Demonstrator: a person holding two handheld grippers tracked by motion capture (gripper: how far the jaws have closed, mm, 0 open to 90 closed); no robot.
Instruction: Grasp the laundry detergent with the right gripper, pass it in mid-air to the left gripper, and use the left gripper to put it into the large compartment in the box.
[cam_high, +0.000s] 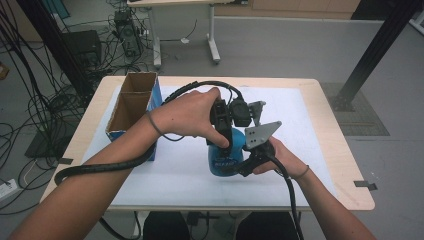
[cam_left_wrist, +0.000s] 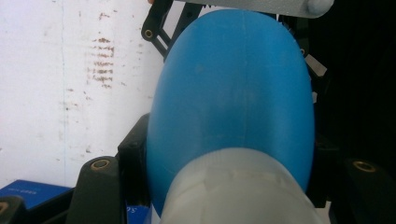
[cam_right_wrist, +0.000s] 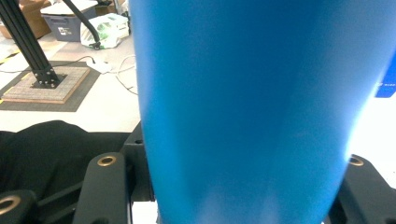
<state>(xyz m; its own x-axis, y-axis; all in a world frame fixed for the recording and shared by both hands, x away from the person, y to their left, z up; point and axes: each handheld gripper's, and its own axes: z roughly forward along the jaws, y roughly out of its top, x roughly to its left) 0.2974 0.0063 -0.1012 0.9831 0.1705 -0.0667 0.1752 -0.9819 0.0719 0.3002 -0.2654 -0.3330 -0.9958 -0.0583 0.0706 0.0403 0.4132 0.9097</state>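
A blue bottle (cam_high: 224, 156) stands on the white mat (cam_high: 175, 175) in the middle of the table, with both grippers on it. My left gripper (cam_high: 223, 136) comes down from above and is shut on the bottle's pale grey cap (cam_left_wrist: 238, 189); the blue body (cam_left_wrist: 233, 102) stretches away beyond it. From the right side, my right gripper (cam_high: 246, 159) is shut on the bottle's body (cam_right_wrist: 243, 107), which sits between its two black jaws. A grey three-cornered plate (cam_high: 261, 133) tops the right gripper.
An open cardboard box with blue sides (cam_high: 134, 102) stands at the mat's left, close to the left forearm. Black cables trail from both grippers. The wooden table edge (cam_high: 345, 150) runs to the right; a black frame post (cam_high: 372, 50) stands beyond it.
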